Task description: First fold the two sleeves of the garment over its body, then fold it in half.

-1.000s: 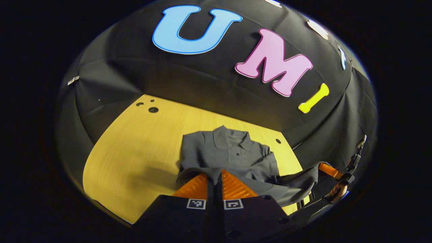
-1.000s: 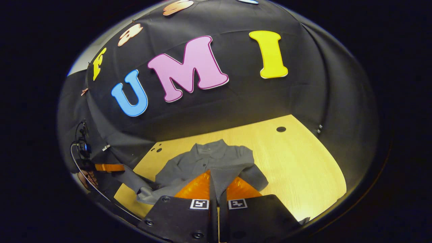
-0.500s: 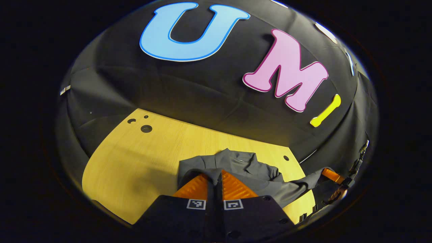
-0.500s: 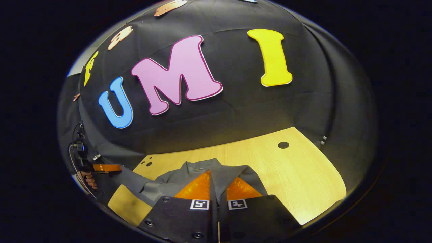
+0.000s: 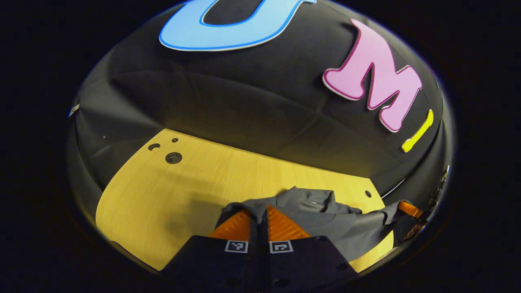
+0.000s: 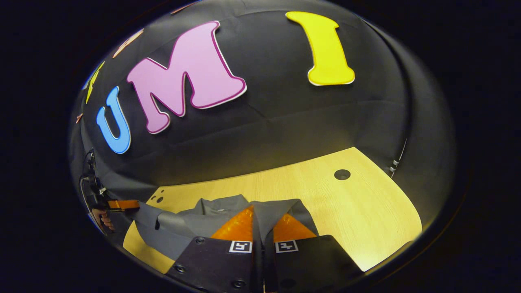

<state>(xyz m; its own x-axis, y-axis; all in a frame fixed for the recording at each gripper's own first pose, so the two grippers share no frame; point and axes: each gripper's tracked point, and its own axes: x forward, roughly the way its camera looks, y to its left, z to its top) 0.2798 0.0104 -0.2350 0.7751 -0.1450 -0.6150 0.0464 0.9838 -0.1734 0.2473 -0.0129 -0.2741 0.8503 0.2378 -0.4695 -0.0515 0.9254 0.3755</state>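
The left gripper view rides low over the pale yellow wooden tabletop [image 5: 171,191], looking forward along its own two fingers toward the black cloth back wall [image 5: 228,106], very near the crumpled grey collared garment [image 5: 325,215] at its fingertips. The right gripper view sits equally low and close, facing the same wall [image 6: 285,118] across the tabletop [image 6: 358,203], with the garment [image 6: 211,211] directly ahead. Both views share the tabletop, wall and garment. Each shows the other gripper at its edge: the right gripper [image 5: 411,210] at far right, the left gripper [image 6: 122,204] at far left.
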